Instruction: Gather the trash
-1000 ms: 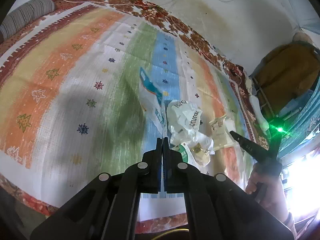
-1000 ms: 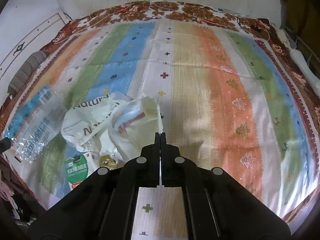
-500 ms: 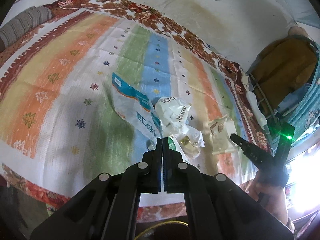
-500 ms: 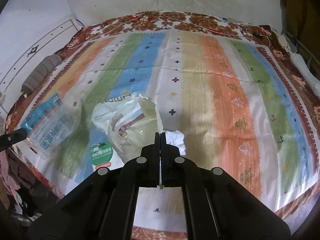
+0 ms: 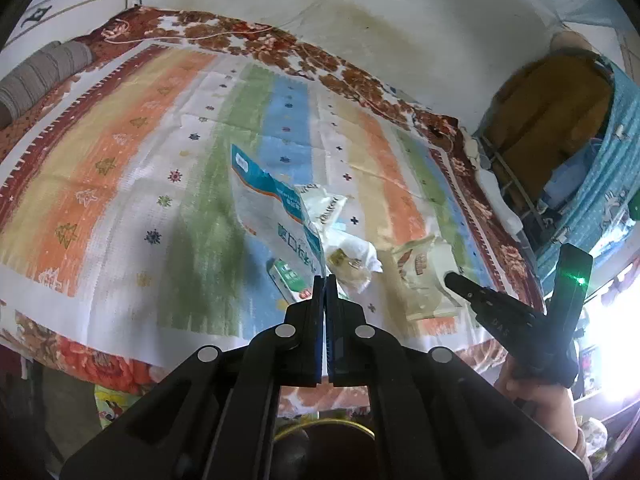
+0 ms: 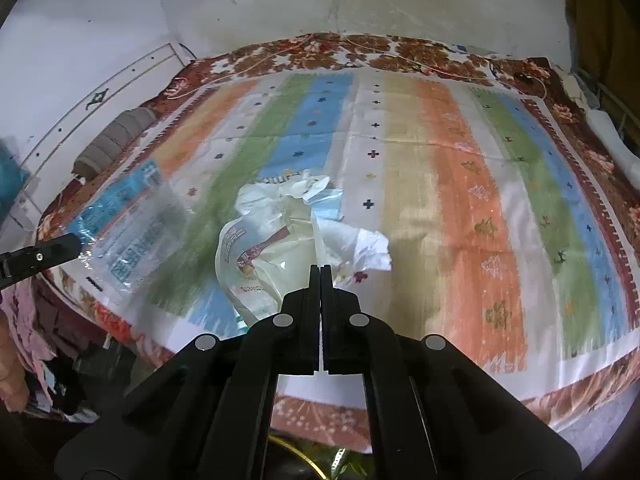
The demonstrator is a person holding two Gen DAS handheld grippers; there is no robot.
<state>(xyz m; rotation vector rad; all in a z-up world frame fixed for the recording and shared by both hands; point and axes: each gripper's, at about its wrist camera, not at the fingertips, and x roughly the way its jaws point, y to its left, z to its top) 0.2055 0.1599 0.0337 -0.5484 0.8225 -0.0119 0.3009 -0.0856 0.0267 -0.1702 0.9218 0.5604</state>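
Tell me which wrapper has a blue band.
The clear wrapper in the left gripper; the right gripper holds a cream bag.

- Your left gripper [image 5: 325,278] has lifted the clear blue-printed wrapper [image 5: 272,204] off the striped bedspread [image 5: 120,184]; it now hangs stretched out above the pile.
- Your right gripper [image 6: 320,268] has raised the cream bag [image 6: 272,256] clear of the trash heap.
- Both grippers have pulled back toward the bedspread's near edge.

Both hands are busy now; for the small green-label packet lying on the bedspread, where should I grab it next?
Take the green-label packet by its near short edge, coming from above on the bed's front side. It lies flat, partly tucked under the blue-printed bag, so only that end is free.
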